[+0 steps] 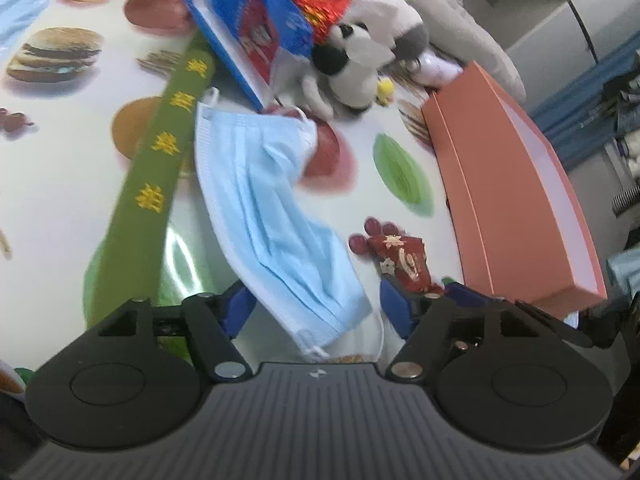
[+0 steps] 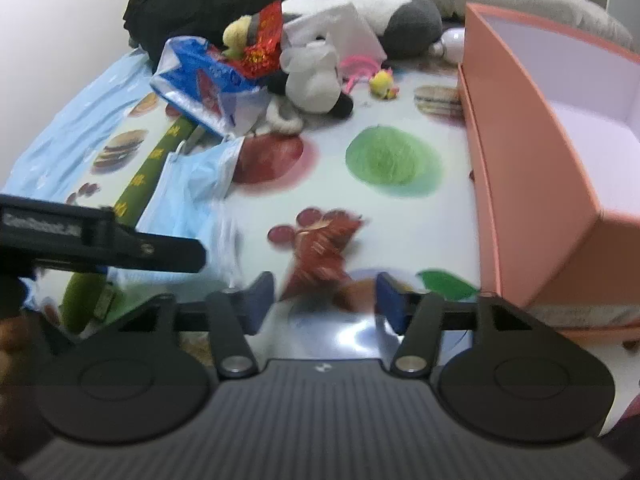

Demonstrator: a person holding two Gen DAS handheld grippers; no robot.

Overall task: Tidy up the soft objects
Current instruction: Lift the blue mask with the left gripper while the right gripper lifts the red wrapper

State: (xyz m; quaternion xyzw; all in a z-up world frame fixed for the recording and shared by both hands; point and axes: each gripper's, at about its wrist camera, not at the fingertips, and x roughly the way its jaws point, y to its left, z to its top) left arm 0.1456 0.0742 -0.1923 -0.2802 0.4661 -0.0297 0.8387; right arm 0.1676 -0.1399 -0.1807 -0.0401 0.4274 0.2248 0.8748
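Note:
A light blue face mask [image 1: 272,208] stretches across the printed tablecloth, and its lower end sits between the fingers of my left gripper [image 1: 316,308]. The jaws stand apart and the pads do not press on it. In the right wrist view the mask [image 2: 188,200] shows at the left. A small red embroidered pouch [image 2: 324,248], blurred, lies just ahead of and between the fingers of my right gripper [image 2: 324,300], which is open. The same pouch [image 1: 404,260] sits right of the mask. An open orange box [image 2: 540,160] with a white inside stands at the right.
A green strap with yellow characters [image 1: 156,168] lies left of the mask. Plush toys [image 1: 360,52], a blue packet [image 1: 256,36] and a red foil packet [image 1: 328,0] are heaped at the back. The orange box [image 1: 520,184] lines the table's right side. The other gripper's black body [image 2: 120,244] crosses the left.

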